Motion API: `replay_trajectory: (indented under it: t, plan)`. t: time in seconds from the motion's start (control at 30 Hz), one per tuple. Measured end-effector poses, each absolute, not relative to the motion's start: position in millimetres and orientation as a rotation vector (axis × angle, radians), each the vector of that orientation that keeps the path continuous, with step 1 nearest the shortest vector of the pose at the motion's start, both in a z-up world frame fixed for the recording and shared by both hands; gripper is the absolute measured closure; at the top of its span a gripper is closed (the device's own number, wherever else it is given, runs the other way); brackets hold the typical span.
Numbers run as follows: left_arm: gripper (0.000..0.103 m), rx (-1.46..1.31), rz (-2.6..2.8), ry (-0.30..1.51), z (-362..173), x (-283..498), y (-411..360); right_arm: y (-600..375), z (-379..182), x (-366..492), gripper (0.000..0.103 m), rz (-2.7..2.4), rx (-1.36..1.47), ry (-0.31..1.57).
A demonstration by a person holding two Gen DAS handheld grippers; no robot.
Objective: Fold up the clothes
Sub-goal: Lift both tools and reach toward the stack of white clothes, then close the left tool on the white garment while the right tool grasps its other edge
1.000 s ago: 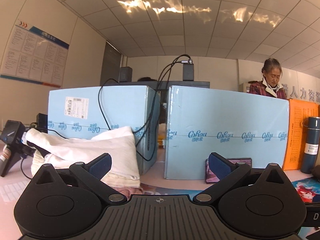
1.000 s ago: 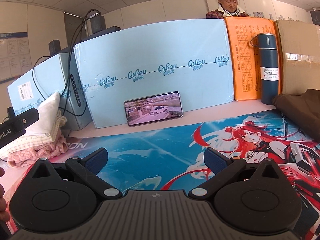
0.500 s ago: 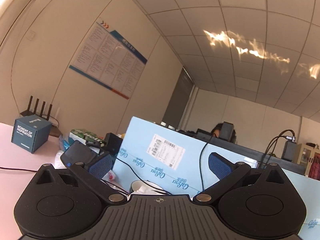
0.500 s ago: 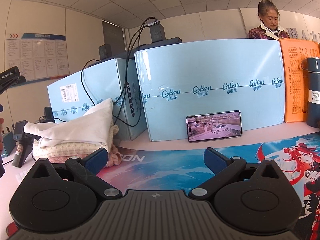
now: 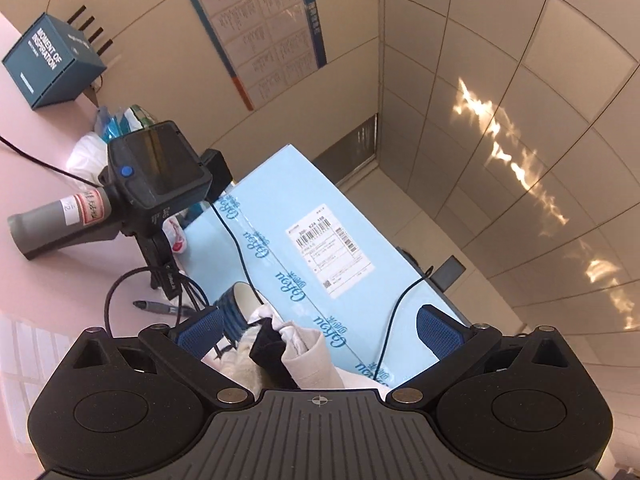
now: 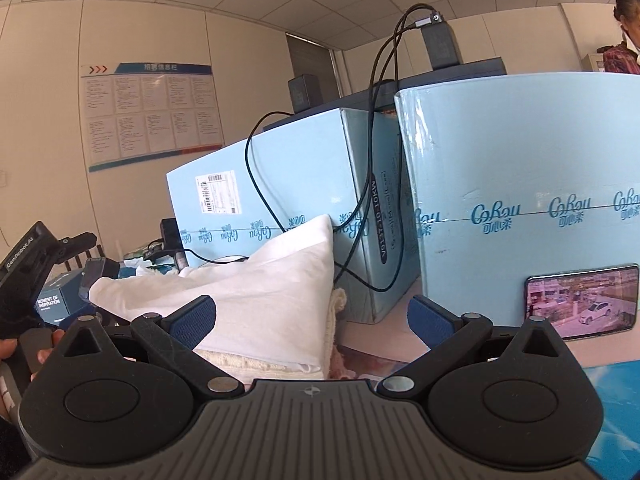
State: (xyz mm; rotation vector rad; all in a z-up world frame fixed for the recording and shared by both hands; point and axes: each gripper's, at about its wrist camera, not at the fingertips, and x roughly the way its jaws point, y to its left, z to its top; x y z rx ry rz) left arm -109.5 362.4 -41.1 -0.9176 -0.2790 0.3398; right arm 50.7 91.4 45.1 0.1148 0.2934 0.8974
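**Both tongs released beside one stack of folded clothes**

The right tongs (image 6: pixel 312 320) stand spread and grip nothing, pointing at a stack of folded clothes (image 6: pixel 260 296) on the table (image 6: pixel 384 340): one white piece on top, one cream knit under it, one pink edge at the bottom. Behind stand two light-blue cartons (image 6: pixel 280 184), and one phone (image 6: pixel 582 308) leans on the nearer. The left tongs (image 5: pixel 320 332), tilted sideways, also hang spread and bare, above rumpled white cloth (image 5: pixel 304 356). One handheld scanner (image 5: pixel 120 196) lies on the table.
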Motion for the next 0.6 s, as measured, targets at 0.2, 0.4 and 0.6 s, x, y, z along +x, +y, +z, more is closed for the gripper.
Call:
replay_trajectory:
  t: [0.2, 0.4, 0.6]
  plan:
    - [0.0, -1.045, 0.203, -0.318, -56, -106, 375, 162, 46, 40, 0.0, 1.024, -0.071, 0.24]
    - [0.0, -1.108, 0.086, -0.384, -63, -113, 378, 227, 39, 21, 0.001, 1.103, -0.28, 0.209]
    - [0.0, -1.115, 0.015, -0.314, -63, -100, 376, 243, 40, 37, 0.02, 1.09, -0.181, 0.289]
